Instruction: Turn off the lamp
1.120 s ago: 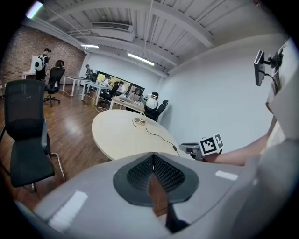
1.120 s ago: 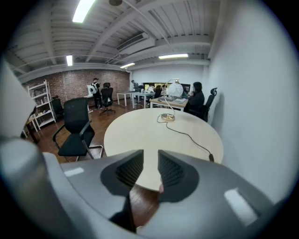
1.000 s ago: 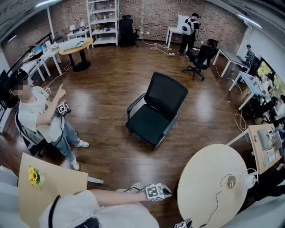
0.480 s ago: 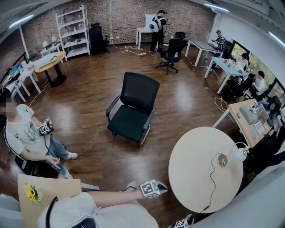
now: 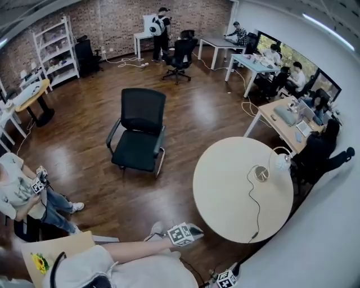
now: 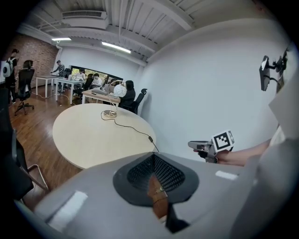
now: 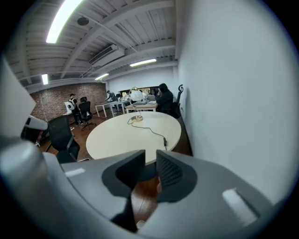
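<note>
Approach step: white globe lamp at round beige surface's far edge. Left gripper fingers meet; right gripper's, just closing, narrow, empty. Next: reach its switch, perhaps base-mounted.

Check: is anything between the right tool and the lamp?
Nothing visible. The lamp stands at the far side of the round table; only bare tabletop and its cord lie before the right tool, whose jaws, empty, have just been closing.

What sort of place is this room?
Most likely a shared open-plan office or workshop. People sit at desks with screens along the windows, a black swivel chair stands on the wooden floor, and white shelving lines a brick wall.
</note>
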Demonstrator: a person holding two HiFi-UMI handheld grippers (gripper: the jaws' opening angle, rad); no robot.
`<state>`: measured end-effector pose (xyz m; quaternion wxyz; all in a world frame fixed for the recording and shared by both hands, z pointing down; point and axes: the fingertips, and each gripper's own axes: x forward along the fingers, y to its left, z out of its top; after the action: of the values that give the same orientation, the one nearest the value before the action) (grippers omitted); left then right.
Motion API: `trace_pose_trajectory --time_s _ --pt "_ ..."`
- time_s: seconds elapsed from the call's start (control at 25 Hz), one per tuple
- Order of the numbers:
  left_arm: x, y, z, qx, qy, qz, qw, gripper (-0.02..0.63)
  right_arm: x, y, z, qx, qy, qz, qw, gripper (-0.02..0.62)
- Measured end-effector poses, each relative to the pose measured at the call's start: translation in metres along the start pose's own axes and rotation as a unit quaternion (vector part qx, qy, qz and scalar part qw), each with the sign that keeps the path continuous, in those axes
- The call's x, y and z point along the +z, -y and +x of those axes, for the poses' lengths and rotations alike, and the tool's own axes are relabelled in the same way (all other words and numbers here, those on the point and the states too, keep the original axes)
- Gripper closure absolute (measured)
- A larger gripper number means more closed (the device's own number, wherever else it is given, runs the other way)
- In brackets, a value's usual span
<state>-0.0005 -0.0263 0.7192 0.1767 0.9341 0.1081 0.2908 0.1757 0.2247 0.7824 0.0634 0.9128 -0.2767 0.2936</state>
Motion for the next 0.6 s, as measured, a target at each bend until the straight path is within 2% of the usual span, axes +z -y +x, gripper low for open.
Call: trace_pose_trajectory --time_s 0.12,0.24,0.6 --pt "-0.012 0.000 0.002 0.018 0.006 -0.010 0.9998 0.601 -0.002 -0.007 0.009 0.030 -0.003 -0.015 0.999 0.523" --pt "-0.016 -0.016 0.004 0.030 0.015 -0.019 0.9993 0.601 0.016 -0.025 0.017 0.052 0.013 -0.023 0.998 0.529" --pt "0.002 -0.013 0.003 0.002 -0.009 -0.004 1.0000 0.601 0.041 -0.040 -0.014 0.058 0.025 0.003 0.998 0.532"
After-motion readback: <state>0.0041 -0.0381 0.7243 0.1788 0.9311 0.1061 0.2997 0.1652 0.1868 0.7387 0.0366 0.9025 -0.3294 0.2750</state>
